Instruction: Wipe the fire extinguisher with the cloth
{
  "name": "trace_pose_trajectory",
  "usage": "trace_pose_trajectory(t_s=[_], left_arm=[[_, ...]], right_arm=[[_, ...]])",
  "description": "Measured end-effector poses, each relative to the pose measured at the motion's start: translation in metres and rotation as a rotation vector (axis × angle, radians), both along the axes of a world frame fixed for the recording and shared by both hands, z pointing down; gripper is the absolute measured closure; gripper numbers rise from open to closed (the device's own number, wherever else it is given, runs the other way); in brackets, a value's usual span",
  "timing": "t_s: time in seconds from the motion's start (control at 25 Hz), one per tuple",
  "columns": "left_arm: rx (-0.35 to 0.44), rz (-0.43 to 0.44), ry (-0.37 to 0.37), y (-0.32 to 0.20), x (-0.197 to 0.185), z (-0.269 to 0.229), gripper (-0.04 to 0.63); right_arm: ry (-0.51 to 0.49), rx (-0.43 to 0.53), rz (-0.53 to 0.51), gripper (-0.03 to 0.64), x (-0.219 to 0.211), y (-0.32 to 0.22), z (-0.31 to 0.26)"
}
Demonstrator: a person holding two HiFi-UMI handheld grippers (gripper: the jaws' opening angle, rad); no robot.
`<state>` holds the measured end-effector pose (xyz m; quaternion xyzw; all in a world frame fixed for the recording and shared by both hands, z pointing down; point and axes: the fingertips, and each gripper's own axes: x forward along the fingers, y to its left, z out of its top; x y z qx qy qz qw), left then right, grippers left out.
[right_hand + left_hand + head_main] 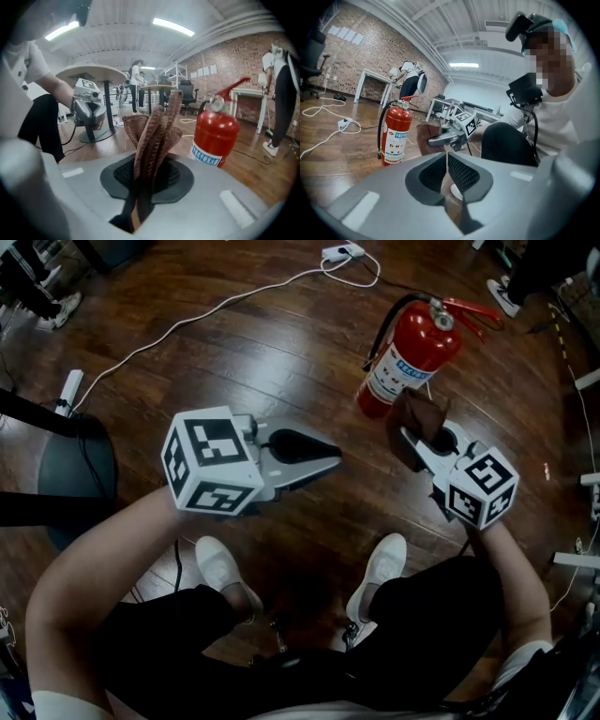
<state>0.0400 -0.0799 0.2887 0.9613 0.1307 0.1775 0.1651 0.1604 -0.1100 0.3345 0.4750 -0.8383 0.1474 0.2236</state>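
Fire extinguisher point(412, 357): red, with a white label, a black hose and a red handle; it stands upright on the wooden floor point(262, 352), ahead of me and to my right.
Cloth point(420, 413): brown and knitted, bunched in upright folds, just beside the fire extinguisher on its near side; my left tool's view shows a narrow gap between the two.
Right tool point(411, 439): my jaws are clamped on the cloth, which sticks up out of them, and the tool points at the fire extinguisher's lower end.
Left tool point(330, 461): my jaws are pressed together with nothing between them; it is held well to the left of the fire extinguisher and points toward it.
White cable point(216, 306): it lies loose on the floor, beyond and left of the fire extinguisher.
White shoes point(217, 563): both on the floor, nearer to me than the fire extinguisher.
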Motion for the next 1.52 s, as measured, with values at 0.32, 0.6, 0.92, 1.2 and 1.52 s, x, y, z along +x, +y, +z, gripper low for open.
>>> trace_pose_trajectory(t_s=[0.32, 0.6, 0.92, 1.2, 1.52], left_arm=[[0.157, -0.06, 0.081, 0.049, -0.063, -0.085, 0.583], [0.236, 0.022, 0.106, 0.139, -0.079, -0.117, 0.583], [0.31, 0.159, 0.099, 0.248, -0.104, -0.128, 0.583], [0.234, 0.277, 0.147, 0.318, -0.109, -0.113, 0.583], [0.198, 0.332, 0.137, 0.346, -0.123, -0.103, 0.583]], right_arm=[[0.031, 0.134, -0.09, 0.554, -0.035, 0.1, -0.138], [0.03, 0.154, -0.118, 0.554, -0.083, 0.208, -0.185], [0.03, 0.178, -0.009, 0.554, -0.102, 0.32, -0.174], [-0.022, 0.188, 0.001, 0.554, -0.125, 0.388, -0.157], [0.001, 0.198, -0.027, 0.555, -0.161, 0.412, -0.144]])
